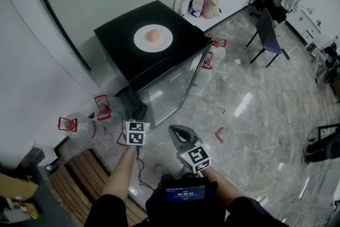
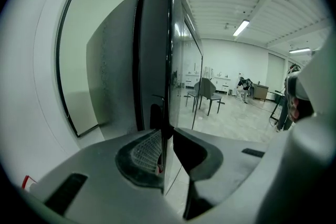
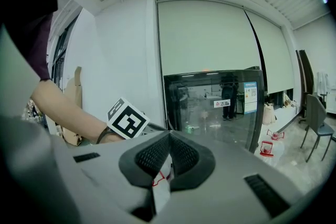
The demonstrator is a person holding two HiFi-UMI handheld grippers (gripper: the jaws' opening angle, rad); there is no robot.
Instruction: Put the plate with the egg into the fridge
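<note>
One plate (image 1: 141, 40): round, white, lay flat near the middle of the fridge's black top, above and well beyond both sets of fingers. 
One egg (image 1: 153, 35): brownish, whole, rested at the plate's centre. 
One fridge (image 1: 122, 58): low black cabinet with a glossy top, stood on the floor. Its glass door (image 1: 170, 87) looked closed. The door's edge was pinched between the left gripper (image 2: 165, 150) fingers. The front faced the right gripper (image 3: 167, 152), whose closed fingers were apart from it.

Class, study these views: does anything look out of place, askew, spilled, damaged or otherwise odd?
Nothing looks spilled or broken. Oddest: the egg lies loose on a flat plate on top of the fridge, where it might roll.
</note>
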